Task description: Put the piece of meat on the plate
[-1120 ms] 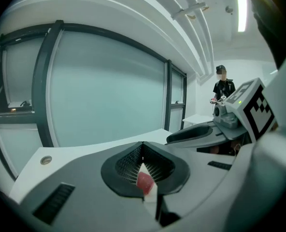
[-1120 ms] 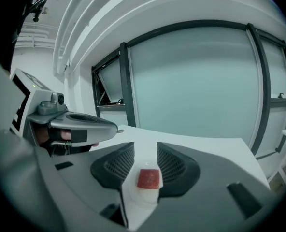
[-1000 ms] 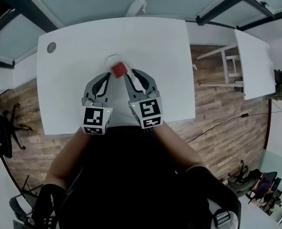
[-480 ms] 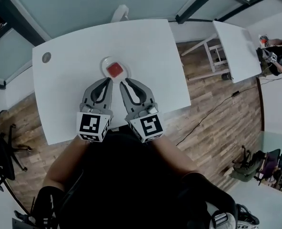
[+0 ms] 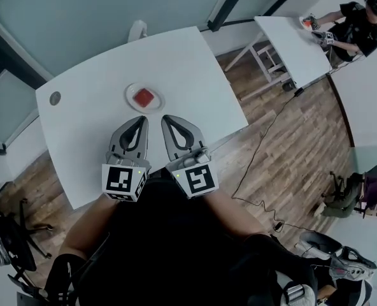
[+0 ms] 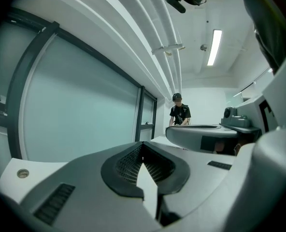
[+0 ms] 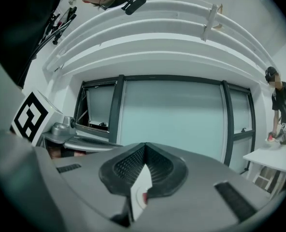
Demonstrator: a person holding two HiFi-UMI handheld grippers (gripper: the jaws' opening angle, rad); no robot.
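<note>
The red piece of meat (image 5: 143,97) lies on the small white plate (image 5: 132,91) in the middle of the white table (image 5: 195,62). Both grippers hover side by side on the near side of the plate, apart from it. My left gripper (image 5: 141,118) (image 6: 143,145) is shut and empty. My right gripper (image 5: 165,118) (image 7: 144,147) is shut too; its jaws have just been closing, with nothing between them. Below the right jaws a sliver of the plate and meat (image 7: 142,197) shows.
A grey round grommet (image 5: 55,98) sits near the table's left corner. A white chair (image 5: 136,29) stands behind the table. At the upper right is a second white table (image 5: 290,40) with a person (image 5: 357,27) working. A cable (image 5: 265,139) runs over the wooden floor.
Both grippers have drawn back from the plate toward me and risen. The right jaws, open beside the meat a second ago, have closed empty. The meat stays on the plate.
</note>
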